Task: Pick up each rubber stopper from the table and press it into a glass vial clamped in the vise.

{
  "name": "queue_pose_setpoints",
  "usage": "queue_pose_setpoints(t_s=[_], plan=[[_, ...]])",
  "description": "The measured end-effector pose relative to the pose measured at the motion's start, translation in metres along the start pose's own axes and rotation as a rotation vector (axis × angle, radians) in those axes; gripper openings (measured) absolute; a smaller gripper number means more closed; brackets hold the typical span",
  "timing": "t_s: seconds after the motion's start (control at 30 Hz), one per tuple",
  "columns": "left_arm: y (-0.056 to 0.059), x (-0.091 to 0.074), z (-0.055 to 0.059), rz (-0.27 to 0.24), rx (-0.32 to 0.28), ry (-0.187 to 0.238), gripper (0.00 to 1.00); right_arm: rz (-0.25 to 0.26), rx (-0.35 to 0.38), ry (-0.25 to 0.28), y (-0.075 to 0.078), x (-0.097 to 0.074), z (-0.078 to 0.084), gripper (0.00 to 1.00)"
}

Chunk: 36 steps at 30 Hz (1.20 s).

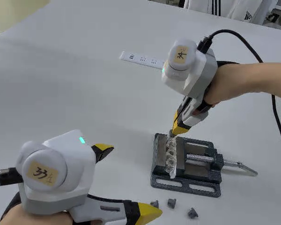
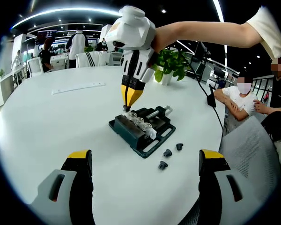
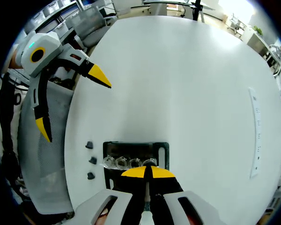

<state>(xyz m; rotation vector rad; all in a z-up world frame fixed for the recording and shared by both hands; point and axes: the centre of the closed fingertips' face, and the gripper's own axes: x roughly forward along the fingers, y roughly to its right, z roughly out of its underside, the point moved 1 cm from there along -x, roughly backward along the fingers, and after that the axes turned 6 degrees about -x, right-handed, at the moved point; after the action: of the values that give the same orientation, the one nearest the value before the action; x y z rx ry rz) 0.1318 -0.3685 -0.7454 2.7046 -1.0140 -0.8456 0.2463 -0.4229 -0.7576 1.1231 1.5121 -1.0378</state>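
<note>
Under the right gripper (image 1: 172,133), jaws together and any stopper hidden, sits the end vial (image 1: 171,140) in the vise (image 1: 202,182); pressing off-centre could crack glass; left gripper (image 1: 132,181) gapes empty, three stoppers (image 1: 171,203) just ahead.

A round tan sticker (image 1: 42,173) on the back of the left tool (image 1: 130,182) carries handwritten digits: "33", then a smaller mark that may be a 1 or a fraction. A second sticker (image 1: 181,55), on the back of the right tool (image 1: 172,134), bears one handwritten character, too unclear to read.
</note>
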Motion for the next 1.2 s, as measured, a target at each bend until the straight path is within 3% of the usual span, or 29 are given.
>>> queue_pose_setpoints(t_s=[0.43, 0.5, 0.63, 0.93, 1.03, 1.2], plan=[[-0.0028, 0.0012, -0.0038, 0.002, 0.008, 0.002, 0.94, -0.007, 0.016, -0.063, 0.002, 0.0029, -0.0005, 0.0], [-0.0028, 0.0016, -0.0037, 0.003, 0.008, 0.002, 0.94, 0.004, -0.007, -0.071, 0.0029, 0.0037, -0.0014, 0.0], [-0.0012, 0.0028, -0.0024, 0.006, 0.008, -0.002, 0.94, 0.005, 0.031, -0.079, 0.0037, 0.0048, -0.0023, 0.0], [-0.0005, 0.004, -0.0025, 0.009, 0.006, 0.0, 0.94, 0.013, 0.028, -0.08, 0.0041, 0.0049, -0.0011, 0.0], [-0.0011, 0.0043, -0.001, 0.009, 0.006, -0.005, 0.94, -0.004, 0.071, -0.071, 0.0073, 0.0051, -0.0002, 0.0], [-0.0012, 0.0047, 0.0012, 0.01, 0.001, -0.009, 0.94, 0.004, 0.054, -0.097, 0.0068, 0.0063, -0.0012, 0.0]])
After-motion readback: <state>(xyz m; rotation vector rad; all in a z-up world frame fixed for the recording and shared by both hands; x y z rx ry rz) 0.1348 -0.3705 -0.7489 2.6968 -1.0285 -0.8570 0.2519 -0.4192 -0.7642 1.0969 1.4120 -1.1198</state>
